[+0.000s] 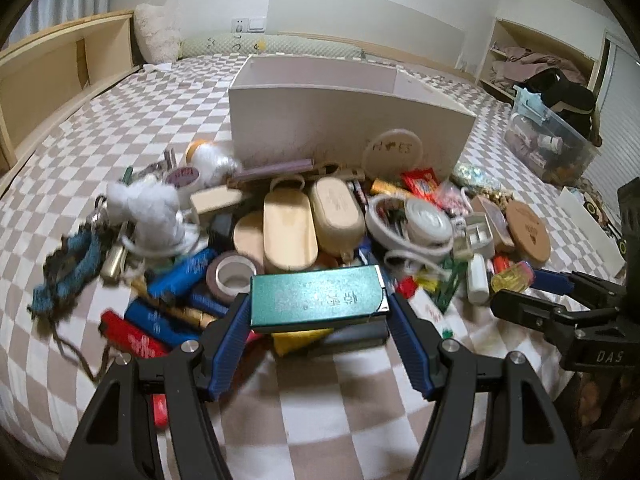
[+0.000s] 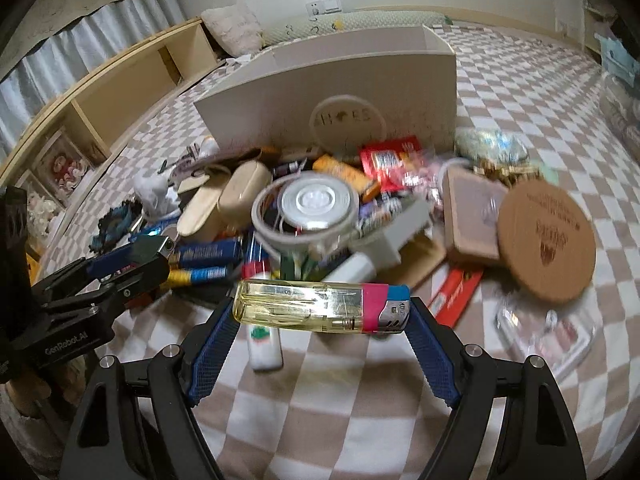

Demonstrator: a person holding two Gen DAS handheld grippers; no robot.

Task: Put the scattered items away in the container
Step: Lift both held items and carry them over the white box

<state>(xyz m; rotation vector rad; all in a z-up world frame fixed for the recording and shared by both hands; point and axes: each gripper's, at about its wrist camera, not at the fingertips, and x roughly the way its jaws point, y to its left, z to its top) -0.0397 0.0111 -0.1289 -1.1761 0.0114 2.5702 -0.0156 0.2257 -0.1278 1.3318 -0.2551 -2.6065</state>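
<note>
Soft indoor light, motion blur (fisheye-warped edges)

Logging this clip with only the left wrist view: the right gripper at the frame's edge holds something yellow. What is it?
Observer: A lighter, clear yellow body with a pink band, clamped crosswise in the right gripper.
Operator: What's under it?
Observer: A white item lying on the checked bedspread.
Operator: Anything further right?
Observer: A clear plastic case, just in front of the cork coaster.
</note>
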